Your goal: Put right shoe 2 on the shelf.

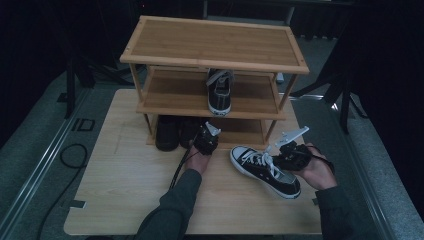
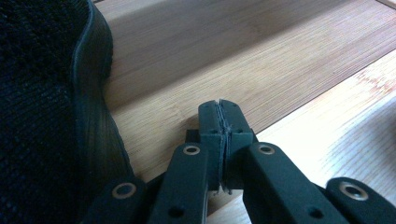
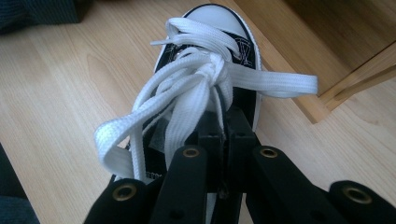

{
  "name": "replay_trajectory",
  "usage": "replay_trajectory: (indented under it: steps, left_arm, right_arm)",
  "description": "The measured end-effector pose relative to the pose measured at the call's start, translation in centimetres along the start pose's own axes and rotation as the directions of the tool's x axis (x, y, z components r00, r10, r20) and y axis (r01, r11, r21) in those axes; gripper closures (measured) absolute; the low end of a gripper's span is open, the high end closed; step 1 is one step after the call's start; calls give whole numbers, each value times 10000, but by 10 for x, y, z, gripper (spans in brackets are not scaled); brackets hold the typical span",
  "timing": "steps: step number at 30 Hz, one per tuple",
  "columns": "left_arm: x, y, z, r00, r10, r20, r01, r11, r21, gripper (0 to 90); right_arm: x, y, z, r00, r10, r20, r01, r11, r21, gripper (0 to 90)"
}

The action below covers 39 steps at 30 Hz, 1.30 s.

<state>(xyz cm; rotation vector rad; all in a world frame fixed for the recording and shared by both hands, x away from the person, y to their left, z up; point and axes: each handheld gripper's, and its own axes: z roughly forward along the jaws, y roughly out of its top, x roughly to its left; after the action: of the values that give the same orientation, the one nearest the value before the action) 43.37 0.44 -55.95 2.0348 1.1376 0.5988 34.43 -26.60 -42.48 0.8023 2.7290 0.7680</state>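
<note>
Two grippers: both are working at the foot of the bamboo shoe rack (image 1: 215, 45).
Left gripper (image 1: 206, 138): its jaws are pressing together with nothing between them, hovering at the bottom shelf's front edge.
Black shoes (image 1: 167, 133): sitting on the bottom shelf, just beside the left gripper.
Right gripper (image 1: 292, 154): its jaws are closing on the black sneaker (image 1: 265, 171), pinching at its collar behind the white laces (image 3: 196, 88).
Black sneaker: lying on the table (image 1: 125, 190), toe pointing away from the right gripper toward the rack.
Matching sneaker (image 1: 219, 91): standing on the middle shelf, well beyond both grippers.
</note>
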Motion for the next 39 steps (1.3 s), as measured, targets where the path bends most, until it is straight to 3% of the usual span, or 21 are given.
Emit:
replay_trajectory:
  steps: [39]
  left_arm:
    - [0, 0, 0, 10000, 10, -21, -10, 10000, -9, 886]
  right_arm:
    - [-9, 24, -26, 9988, -474, 114, 476, 9987, -194, 880]
